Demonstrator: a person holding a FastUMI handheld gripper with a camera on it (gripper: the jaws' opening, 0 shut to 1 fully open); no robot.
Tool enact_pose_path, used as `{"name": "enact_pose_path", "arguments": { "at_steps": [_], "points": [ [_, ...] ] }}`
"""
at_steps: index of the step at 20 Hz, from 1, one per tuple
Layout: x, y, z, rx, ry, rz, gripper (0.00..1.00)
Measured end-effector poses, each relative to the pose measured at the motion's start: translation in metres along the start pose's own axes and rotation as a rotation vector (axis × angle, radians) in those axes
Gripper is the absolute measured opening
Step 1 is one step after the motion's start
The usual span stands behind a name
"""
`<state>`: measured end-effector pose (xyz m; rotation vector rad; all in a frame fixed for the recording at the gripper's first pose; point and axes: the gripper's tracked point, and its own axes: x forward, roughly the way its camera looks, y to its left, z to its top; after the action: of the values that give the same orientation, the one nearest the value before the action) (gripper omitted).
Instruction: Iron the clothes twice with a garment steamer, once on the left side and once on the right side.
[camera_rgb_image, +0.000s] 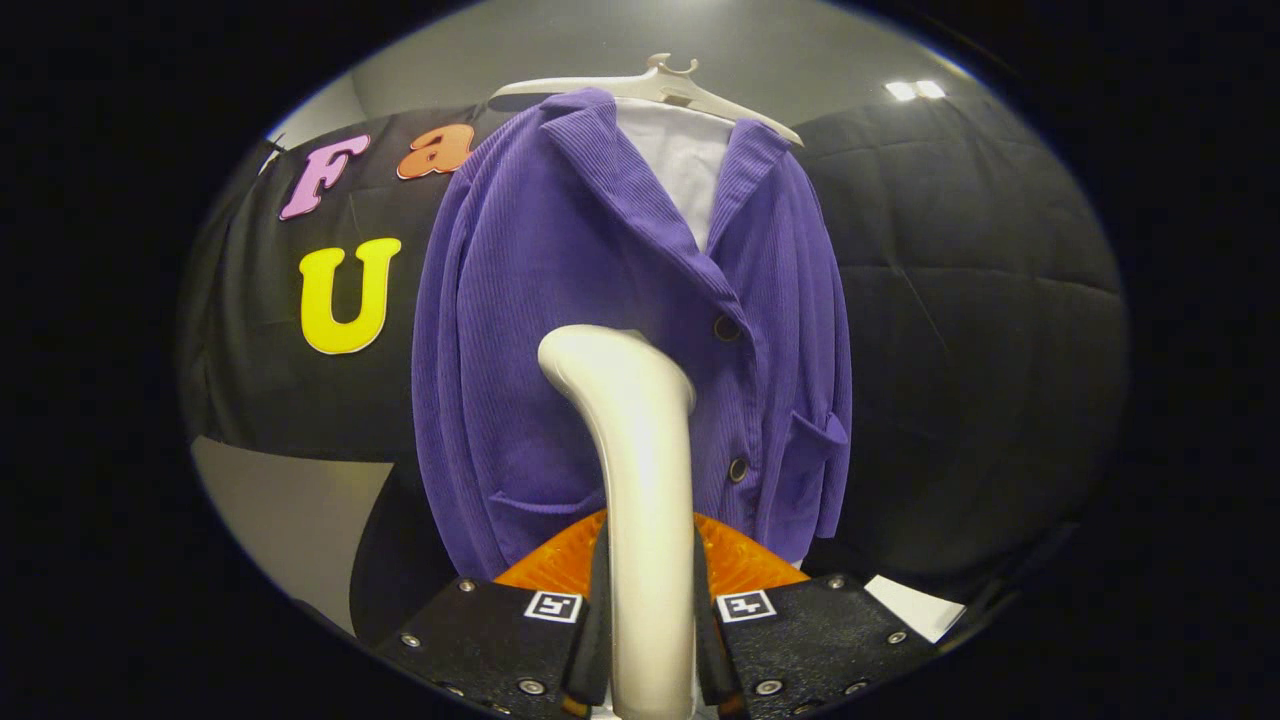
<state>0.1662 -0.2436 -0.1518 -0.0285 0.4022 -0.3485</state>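
Tongs (650, 640) gripped the garment steamer (635, 480) by its handle, both fingers pressing it, its head raised before the lower middle of the purple jacket (560, 300) on its hanger (660, 85). Neither of the 2 passes looked finished.

Ribbed cloth, glossy plastic
Purple corduroy jacket (560, 330), matt and ribbed; garment steamer (640, 470) smooth glossy plastic; plastic hanger (660, 85).

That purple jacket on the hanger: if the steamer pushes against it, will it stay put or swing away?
The purple jacket probably gives and swings, since it hangs freely from a hanger. Its corduroy looks soft, likely floppy. The gripper fingers clamp the steamer.
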Motion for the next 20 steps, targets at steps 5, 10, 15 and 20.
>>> {"name": "enact_pose_path", "arguments": {
  "at_steps": [5, 10, 15, 20],
  "points": [
    [0.004, -0.002, -0.051, -0.019, 0.086, -0.012, 0.35],
    [0.008, -0.010, -0.088, -0.055, 0.168, -0.045, 0.35],
    [0.019, -0.007, -0.118, -0.038, 0.226, -0.066, 0.35],
    [0.020, -0.007, -0.134, -0.049, 0.238, -0.074, 0.35]
  ]
}}
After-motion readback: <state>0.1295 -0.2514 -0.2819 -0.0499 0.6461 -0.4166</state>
